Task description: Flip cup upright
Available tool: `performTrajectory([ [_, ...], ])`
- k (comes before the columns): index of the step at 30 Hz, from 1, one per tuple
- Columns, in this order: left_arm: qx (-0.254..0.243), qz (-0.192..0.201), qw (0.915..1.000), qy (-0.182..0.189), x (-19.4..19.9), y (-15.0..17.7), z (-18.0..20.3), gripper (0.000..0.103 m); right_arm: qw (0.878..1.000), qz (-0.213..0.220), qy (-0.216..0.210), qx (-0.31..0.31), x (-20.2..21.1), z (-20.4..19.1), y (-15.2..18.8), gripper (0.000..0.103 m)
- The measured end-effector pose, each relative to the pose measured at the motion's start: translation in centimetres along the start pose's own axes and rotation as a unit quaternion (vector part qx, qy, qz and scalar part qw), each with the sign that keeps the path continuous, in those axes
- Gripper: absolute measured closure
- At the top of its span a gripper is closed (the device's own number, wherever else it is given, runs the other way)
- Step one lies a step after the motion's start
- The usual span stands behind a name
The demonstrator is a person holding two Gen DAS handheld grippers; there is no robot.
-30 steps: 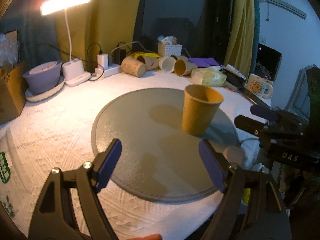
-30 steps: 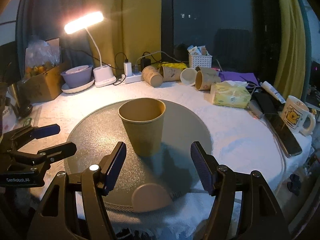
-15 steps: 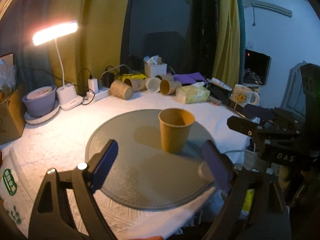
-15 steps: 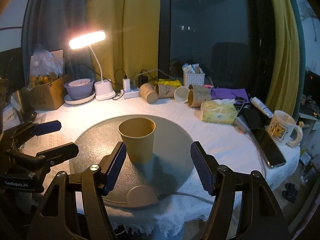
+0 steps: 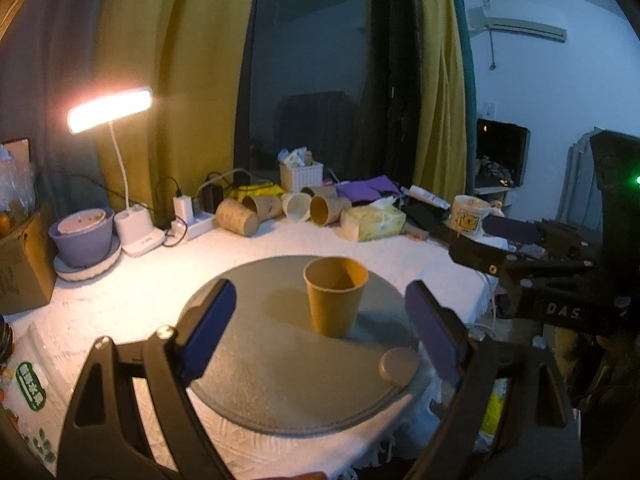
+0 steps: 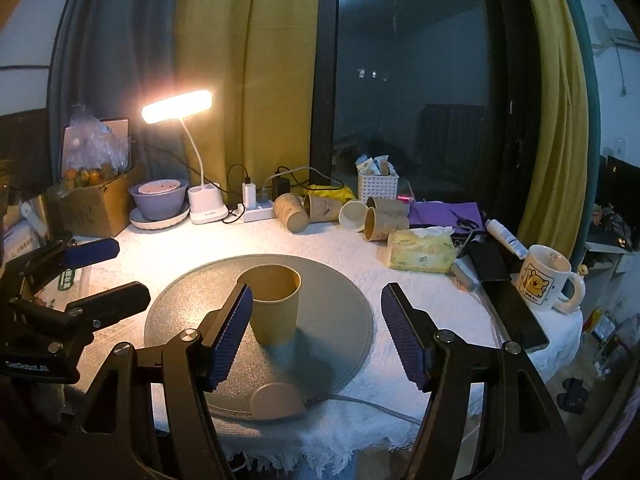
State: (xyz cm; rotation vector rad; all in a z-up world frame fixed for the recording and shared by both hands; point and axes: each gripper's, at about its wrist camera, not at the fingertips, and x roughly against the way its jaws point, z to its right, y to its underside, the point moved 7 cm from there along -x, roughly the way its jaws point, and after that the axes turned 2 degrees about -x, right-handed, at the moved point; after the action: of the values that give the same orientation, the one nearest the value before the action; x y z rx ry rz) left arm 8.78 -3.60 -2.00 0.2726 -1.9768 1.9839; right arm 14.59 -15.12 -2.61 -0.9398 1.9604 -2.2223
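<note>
Cup (image 6: 275,304): upright on the round mat (image 6: 336,304), near its centre.
Small disc (image 6: 276,400): at the mat's 6 o'clock edge.
Lamp (image 6: 200,196): table's 11 o'clock.
Lying cups (image 6: 340,212): 12 o'clock, behind the mat.
Mug (image 6: 546,278): 3 o'clock.
Tissue pack (image 6: 422,250): 2 o'clock.

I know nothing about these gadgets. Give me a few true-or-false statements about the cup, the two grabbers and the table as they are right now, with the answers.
1. The brown paper cup stands upright with its mouth open to the top. True.
2. The right gripper is clamped on the cup. False: its jaws are spread wide and hold nothing.
3. The cup stands on the round grey mat. True.
4. The left gripper holds a cup lid. False: it is open and empty.
5. The desk lamp is switched off. False: it glows brightly.
6. Several paper cups lie on their sides at the back of the table. True.
</note>
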Motion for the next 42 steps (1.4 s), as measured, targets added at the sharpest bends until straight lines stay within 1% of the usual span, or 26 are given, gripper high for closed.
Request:
performTrajectory([
  [10, -0.001, 0.034, 0.9994, 0.002, 2.0, -1.4, -0.2, 0.015, 1.000, 0.007, 0.000, 0.009, 0.7, -0.6, -0.9, 0.033],
  [19, 0.005, 0.061, 0.9981, -0.007, 3.8, -2.5, -1.1, 0.015, 0.999, 0.020, -0.005, 0.025, 1.9, -2.3, -2.2, 0.033],
  [25, 0.006, 0.077, 0.9970, -0.012, 4.7, -2.9, -1.5, 0.015, 0.999, 0.025, -0.010, 0.025, 2.5, -2.7, -2.7, 0.033],
  [42, 0.011, 0.070, 0.9974, -0.011, 4.4, -2.5, -1.5, 0.015, 0.999, 0.022, -0.014, 0.018, 2.5, -2.5, -2.4, 0.033],
])
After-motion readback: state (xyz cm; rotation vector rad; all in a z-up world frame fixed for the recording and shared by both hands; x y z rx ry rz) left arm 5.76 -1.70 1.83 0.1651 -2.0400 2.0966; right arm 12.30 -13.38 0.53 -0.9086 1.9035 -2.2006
